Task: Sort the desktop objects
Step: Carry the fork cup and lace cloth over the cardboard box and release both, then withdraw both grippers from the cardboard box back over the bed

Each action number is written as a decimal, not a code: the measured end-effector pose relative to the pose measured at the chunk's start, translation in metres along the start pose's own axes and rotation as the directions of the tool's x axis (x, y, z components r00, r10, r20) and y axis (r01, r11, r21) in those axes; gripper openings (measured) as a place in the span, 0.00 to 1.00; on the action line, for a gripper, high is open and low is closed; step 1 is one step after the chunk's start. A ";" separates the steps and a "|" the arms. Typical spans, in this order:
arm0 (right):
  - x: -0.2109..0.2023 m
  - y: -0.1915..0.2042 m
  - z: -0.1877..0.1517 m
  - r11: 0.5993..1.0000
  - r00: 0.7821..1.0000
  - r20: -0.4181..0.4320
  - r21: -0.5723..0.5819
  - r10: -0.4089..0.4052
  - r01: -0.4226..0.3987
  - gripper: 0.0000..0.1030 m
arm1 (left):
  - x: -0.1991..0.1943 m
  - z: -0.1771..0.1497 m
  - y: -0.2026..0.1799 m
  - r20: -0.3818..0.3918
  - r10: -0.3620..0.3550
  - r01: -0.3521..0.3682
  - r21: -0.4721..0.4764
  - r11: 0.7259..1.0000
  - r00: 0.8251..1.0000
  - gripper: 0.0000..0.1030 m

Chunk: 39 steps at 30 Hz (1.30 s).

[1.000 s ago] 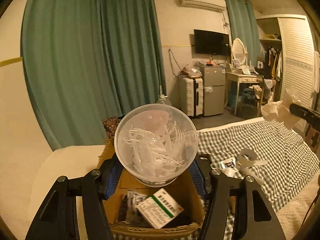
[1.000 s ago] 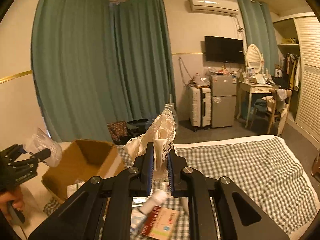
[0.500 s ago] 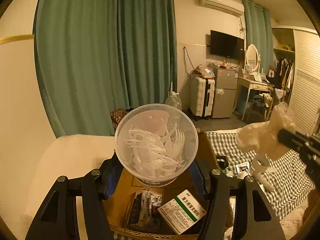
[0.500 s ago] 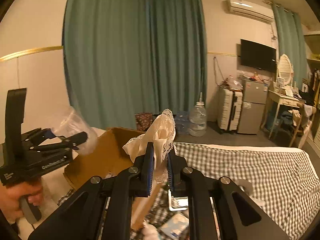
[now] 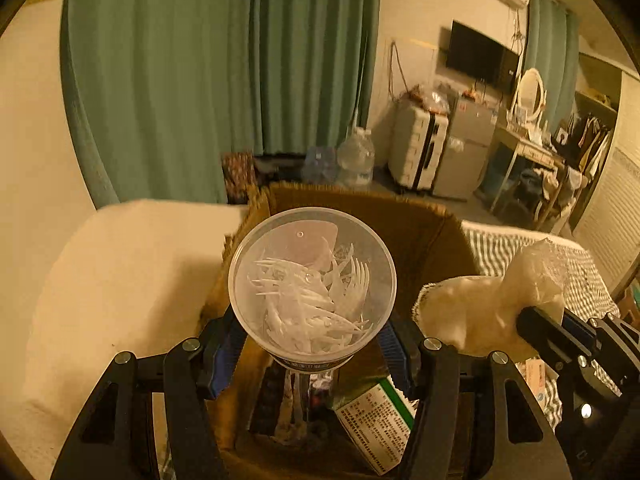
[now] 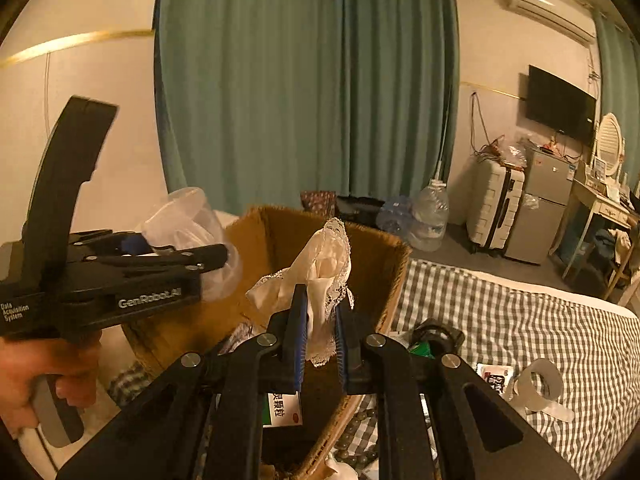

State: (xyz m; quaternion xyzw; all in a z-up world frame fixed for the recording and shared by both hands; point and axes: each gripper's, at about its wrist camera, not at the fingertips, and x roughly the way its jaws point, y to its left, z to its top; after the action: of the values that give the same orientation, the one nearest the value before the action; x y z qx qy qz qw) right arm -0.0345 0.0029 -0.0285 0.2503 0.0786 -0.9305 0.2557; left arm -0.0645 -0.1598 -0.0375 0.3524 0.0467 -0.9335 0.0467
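Tub (image 5: 312,280) clamped in left claw (image 5: 312,344), above box (image 5: 420,220)

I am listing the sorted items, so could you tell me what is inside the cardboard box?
The cardboard box holds a green-striped white carton and dark packets. The clear tub hides the rest.

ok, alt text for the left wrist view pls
The left gripper clamps a clear plastic tub of white plastic forks above an open cardboard box holding a green-and-white medicine box. At right, the right gripper holds a cream lace cloth by the box's edge.
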 end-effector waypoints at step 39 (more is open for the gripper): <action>-0.074 -0.042 0.012 0.995 0.985 0.170 0.100 -0.030 0.013 0.79 | -0.095 0.020 -0.026 0.224 0.030 -0.029 -0.007 1.000 0.974 1.00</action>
State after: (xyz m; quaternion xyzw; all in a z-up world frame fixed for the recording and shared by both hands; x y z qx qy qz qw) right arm -0.0062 0.0674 0.0205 0.1808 0.0131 -0.9539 0.2391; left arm -0.0098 -0.1312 0.0413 0.2456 0.0376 -0.9664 0.0662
